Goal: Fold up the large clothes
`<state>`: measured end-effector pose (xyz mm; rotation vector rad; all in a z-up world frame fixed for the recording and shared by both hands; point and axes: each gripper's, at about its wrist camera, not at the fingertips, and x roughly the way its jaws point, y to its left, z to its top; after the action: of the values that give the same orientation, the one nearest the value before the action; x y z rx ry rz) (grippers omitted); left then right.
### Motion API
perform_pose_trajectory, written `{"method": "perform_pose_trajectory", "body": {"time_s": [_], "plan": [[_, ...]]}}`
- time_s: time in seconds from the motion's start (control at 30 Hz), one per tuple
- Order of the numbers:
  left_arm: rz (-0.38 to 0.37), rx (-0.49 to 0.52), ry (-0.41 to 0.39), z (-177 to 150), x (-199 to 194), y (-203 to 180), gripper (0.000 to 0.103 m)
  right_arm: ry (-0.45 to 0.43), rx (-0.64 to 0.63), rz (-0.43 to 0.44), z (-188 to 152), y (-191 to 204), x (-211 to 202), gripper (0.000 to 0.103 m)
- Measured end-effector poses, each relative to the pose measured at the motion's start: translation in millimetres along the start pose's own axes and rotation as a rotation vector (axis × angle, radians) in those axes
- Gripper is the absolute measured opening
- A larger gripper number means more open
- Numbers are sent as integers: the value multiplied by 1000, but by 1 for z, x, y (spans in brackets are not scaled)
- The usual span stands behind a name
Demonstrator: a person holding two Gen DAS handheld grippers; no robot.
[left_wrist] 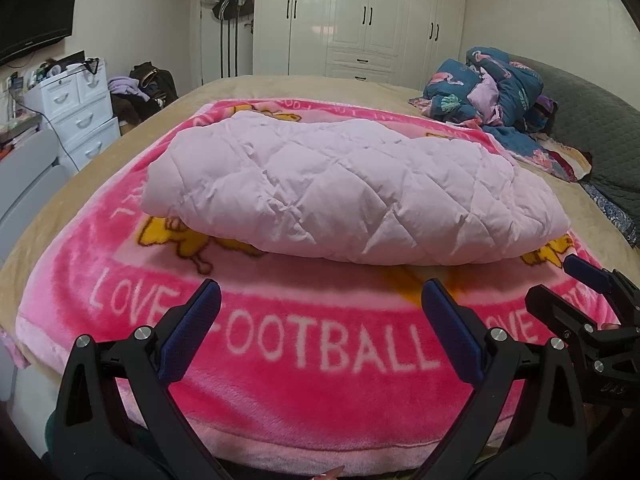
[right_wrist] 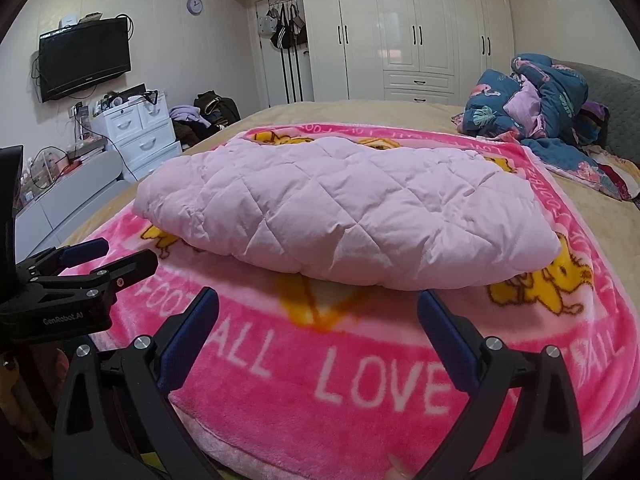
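A pale pink quilted garment (left_wrist: pixel 344 192) lies folded in a thick bundle on a pink "LOVE FOOTBALL" blanket (left_wrist: pixel 304 352) spread over the bed; it also shows in the right wrist view (right_wrist: pixel 340 212) on the blanket (right_wrist: pixel 360 380). My left gripper (left_wrist: pixel 320 300) is open and empty, hovering over the blanket's near edge, short of the garment. My right gripper (right_wrist: pixel 318 308) is open and empty, also just in front of the garment. The right gripper shows at the right edge of the left wrist view (left_wrist: pixel 592 292), the left gripper at the left edge of the right wrist view (right_wrist: pixel 100 256).
A crumpled blue flamingo-print quilt (left_wrist: pixel 492 92) lies at the bed's far right by a grey headboard (left_wrist: pixel 592 136). White drawers (right_wrist: pixel 136 136), a clothes pile (right_wrist: pixel 200 116), a wall TV (right_wrist: pixel 84 64) and white wardrobes (right_wrist: pixel 416 32) stand beyond the bed.
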<state>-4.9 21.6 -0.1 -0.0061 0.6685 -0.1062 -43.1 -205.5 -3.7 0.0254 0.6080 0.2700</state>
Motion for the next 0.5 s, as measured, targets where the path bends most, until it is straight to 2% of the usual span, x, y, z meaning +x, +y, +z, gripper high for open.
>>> {"method": "perform_pose_trajectory", "body": {"time_s": [0.5], "plan": [[11,-5,0,1,-3,0,94,9,-2,-7,0,0,1,99]]}}
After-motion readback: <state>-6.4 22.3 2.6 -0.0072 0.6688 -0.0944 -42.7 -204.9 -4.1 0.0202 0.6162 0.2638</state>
